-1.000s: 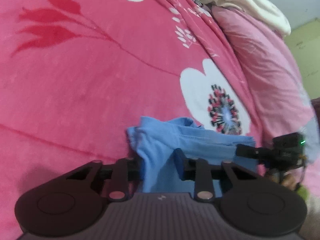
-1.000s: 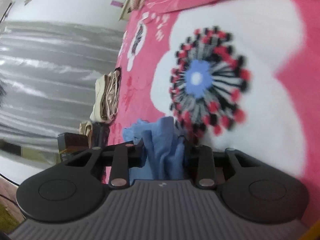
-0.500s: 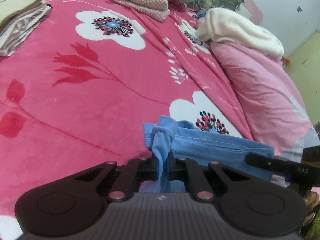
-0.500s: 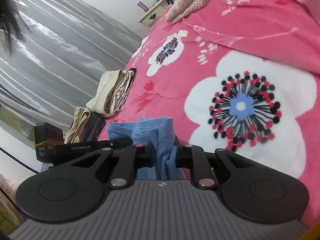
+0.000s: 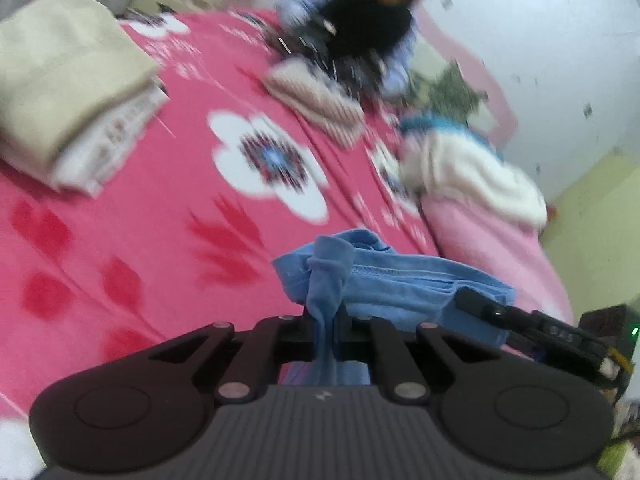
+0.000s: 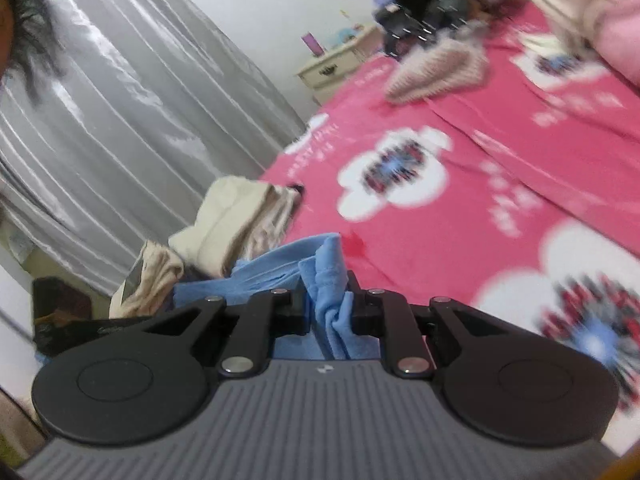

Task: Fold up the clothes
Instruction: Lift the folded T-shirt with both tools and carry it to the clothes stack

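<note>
A light blue garment [image 5: 392,280] hangs stretched between my two grippers above the pink flowered bedspread [image 5: 140,248]. My left gripper [image 5: 326,330] is shut on one bunched corner of it. My right gripper [image 6: 330,316] is shut on the other bunched corner [image 6: 328,276]. The right gripper's black body shows at the right edge of the left wrist view [image 5: 532,324]. The cloth below the jaws is hidden by the gripper bodies.
A folded beige stack [image 5: 68,92] lies at the left of the bed, also in the right wrist view [image 6: 240,220]. A knitted pink garment [image 5: 316,104], a white fleece [image 5: 472,176] on a pink quilt [image 5: 496,256], a seated person [image 5: 360,28], a grey curtain [image 6: 120,128].
Both grippers have lifted the blue garment off the bedspread and tilted upward, so more of the room shows. The left jaws closed on the cloth a second ago.
</note>
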{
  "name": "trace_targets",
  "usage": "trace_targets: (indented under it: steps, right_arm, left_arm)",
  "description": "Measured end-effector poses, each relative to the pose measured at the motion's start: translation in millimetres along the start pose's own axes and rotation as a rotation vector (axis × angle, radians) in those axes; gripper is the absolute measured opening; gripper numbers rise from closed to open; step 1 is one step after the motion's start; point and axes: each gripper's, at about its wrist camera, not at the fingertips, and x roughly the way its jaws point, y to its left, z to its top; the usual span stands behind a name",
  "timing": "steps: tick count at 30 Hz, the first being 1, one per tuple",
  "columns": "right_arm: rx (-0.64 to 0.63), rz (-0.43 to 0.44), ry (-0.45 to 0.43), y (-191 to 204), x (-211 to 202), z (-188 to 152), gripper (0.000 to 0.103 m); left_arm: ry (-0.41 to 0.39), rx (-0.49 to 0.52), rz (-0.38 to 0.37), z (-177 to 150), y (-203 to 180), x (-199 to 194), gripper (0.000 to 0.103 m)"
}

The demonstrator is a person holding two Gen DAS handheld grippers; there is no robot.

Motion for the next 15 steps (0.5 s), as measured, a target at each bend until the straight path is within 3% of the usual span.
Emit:
trace_targets:
  steps: [8, 15]
  right_arm:
    - [-0.111, 0.075, -0.060, 78, 116, 58, 0.013]
    - [-0.220, 0.171, -0.063, 143, 198, 108, 0.013]
  left_arm:
    - [-0.195, -0.039, 0.030, 80, 59, -55, 0.007]
    - [-0.332, -0.096, 0.046, 130, 100, -92, 0.007]
